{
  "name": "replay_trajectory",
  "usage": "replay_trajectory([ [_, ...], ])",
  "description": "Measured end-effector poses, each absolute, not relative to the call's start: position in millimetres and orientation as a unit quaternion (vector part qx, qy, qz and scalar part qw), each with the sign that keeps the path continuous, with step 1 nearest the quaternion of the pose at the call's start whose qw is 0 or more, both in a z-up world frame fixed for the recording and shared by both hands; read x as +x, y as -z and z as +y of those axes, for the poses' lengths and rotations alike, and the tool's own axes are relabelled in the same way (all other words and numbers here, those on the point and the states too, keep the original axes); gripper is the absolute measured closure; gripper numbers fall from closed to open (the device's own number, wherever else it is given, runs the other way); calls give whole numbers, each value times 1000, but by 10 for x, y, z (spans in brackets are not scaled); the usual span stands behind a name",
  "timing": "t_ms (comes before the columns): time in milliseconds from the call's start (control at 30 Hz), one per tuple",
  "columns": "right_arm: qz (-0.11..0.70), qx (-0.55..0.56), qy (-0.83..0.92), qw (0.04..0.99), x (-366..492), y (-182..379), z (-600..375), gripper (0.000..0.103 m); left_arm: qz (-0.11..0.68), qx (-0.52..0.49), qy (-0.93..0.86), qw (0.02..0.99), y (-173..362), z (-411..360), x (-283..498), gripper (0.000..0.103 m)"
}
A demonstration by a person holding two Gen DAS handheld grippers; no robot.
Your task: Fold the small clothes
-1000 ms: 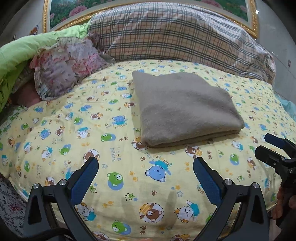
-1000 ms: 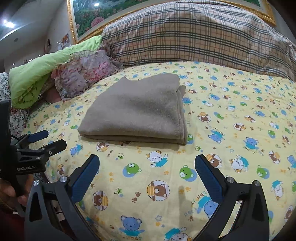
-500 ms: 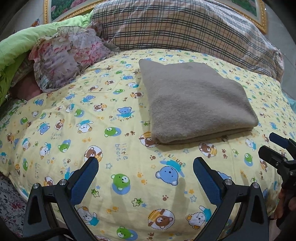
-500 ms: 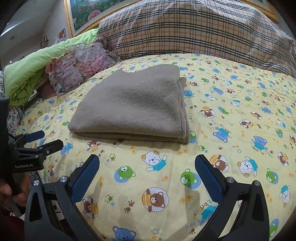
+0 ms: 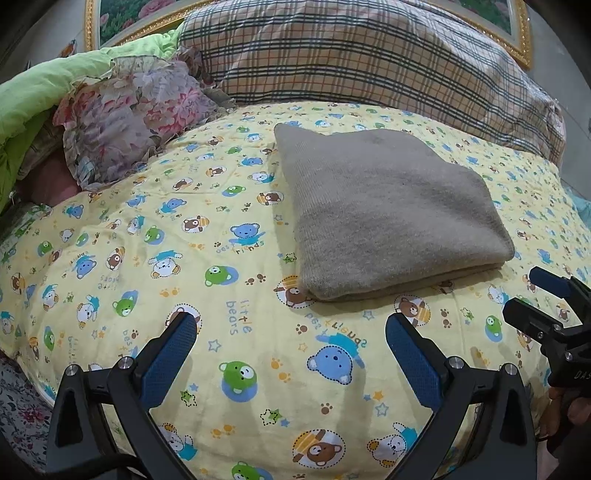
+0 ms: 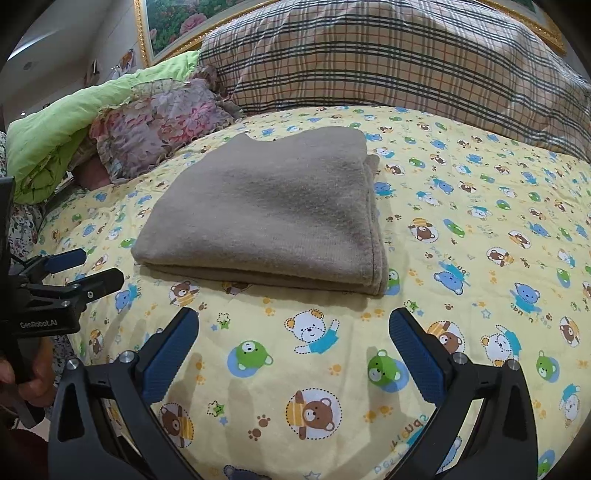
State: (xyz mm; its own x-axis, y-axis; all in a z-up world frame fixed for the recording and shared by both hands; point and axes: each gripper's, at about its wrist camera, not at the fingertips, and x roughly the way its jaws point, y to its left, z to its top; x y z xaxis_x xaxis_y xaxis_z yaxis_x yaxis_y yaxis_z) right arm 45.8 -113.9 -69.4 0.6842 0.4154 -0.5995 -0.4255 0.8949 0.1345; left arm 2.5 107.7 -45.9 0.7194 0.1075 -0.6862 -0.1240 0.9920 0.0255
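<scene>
A grey-brown knit garment (image 5: 384,218) (image 6: 269,214) lies folded into a flat rectangle on the yellow bear-print quilt (image 5: 207,280) (image 6: 480,229). My left gripper (image 5: 291,343) hovers open just short of the garment's near edge, nothing between its blue pads. In the right wrist view my right gripper (image 6: 293,336) is also open and empty, close to the folded bundle's near edge. Each gripper shows in the other's view: the right one (image 5: 543,299) at the right border, the left one (image 6: 81,269) at the left border, both beside the garment and apart from it.
A large plaid pillow (image 5: 369,62) (image 6: 388,55) lies behind the garment. A floral cushion (image 5: 136,114) (image 6: 159,125) and a green duvet (image 5: 40,92) (image 6: 74,122) are piled at the back left. A gold picture frame (image 5: 517,33) hangs on the wall. A hand (image 6: 22,376) holds the left gripper.
Both grippers have moved forward toward the folded garment, which now looks larger and nearer in both views. The garment itself has not moved, and both grippers stayed open.
</scene>
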Motion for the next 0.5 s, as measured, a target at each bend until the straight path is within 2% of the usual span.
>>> replay_trajectory([
  [500, 319, 1, -236, 918, 504, 597, -1123, 0, 360, -13, -58, 931, 383, 1037, 38, 1],
])
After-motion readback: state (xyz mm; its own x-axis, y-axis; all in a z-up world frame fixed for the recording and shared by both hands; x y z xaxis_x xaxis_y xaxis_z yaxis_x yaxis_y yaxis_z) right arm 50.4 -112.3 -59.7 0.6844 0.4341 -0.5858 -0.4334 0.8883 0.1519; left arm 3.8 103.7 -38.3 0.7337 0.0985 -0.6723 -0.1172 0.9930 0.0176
